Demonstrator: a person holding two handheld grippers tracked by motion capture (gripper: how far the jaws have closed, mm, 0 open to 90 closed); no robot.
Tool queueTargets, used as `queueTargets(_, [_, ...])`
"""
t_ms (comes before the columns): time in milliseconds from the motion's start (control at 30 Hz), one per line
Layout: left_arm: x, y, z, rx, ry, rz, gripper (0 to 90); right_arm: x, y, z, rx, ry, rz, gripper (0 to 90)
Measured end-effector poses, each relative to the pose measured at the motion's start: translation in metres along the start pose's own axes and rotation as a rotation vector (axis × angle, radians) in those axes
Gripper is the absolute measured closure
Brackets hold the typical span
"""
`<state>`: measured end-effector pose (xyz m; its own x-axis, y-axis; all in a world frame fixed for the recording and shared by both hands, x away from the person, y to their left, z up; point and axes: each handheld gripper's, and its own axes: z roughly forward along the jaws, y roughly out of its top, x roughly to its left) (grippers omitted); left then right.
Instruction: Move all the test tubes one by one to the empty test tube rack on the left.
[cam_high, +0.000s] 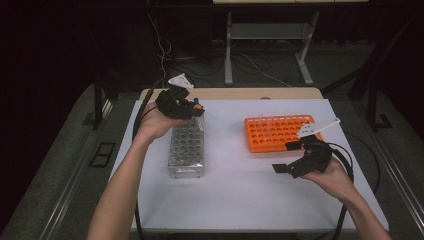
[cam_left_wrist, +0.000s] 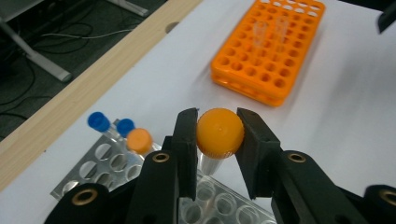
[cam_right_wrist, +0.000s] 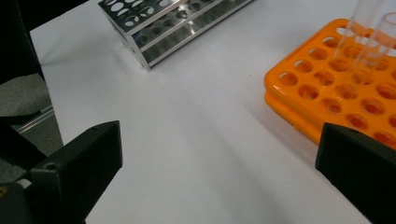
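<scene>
Now we are pinching the orange-capped clear tube (cam_left_wrist: 219, 134) upright in our left gripper (cam_left_wrist: 218, 140), the orange plastic rack (cam_left_wrist: 268, 51) lying ahead, while our right gripper (cam_right_wrist: 219, 172) is hanging spread and empty.

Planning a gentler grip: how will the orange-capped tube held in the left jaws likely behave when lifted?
The orange-capped tube is held only at its round cap, so it may slip or swing. It looks clear, thin and light, possibly fragile. The left gripper pinches it above the metal rack.

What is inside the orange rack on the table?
Two clear, uncapped tubes stand in holes of the orange rack. The other holes that can be seen look empty. The bottoms of the tubes are hidden inside the rack.
</scene>
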<state>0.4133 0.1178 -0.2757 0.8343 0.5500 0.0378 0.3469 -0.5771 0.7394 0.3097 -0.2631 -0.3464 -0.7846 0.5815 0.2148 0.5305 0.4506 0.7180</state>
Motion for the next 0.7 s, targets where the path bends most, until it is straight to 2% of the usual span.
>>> queueTargets(233, [0.014,-0.004,0.012,0.01,0.046,-0.028,68.7,-0.005,-0.002,-0.005,0.009,-0.015,0.007,0.2])
queueTargets(367, [0.019,-0.006,0.018,0.025,0.068,-0.028,68.7,-0.007,-0.003,-0.008,0.008,-0.021,0.012,0.2])
queueTargets(533, [0.024,-0.011,0.025,0.016,0.083,-0.052,68.8,-0.013,0.0,-0.011,-0.002,-0.03,0.013,0.2])
queueTargets(700, [0.025,-0.017,0.034,0.034,0.081,-0.06,68.7,-0.021,0.008,-0.013,-0.006,-0.037,0.011,0.2])
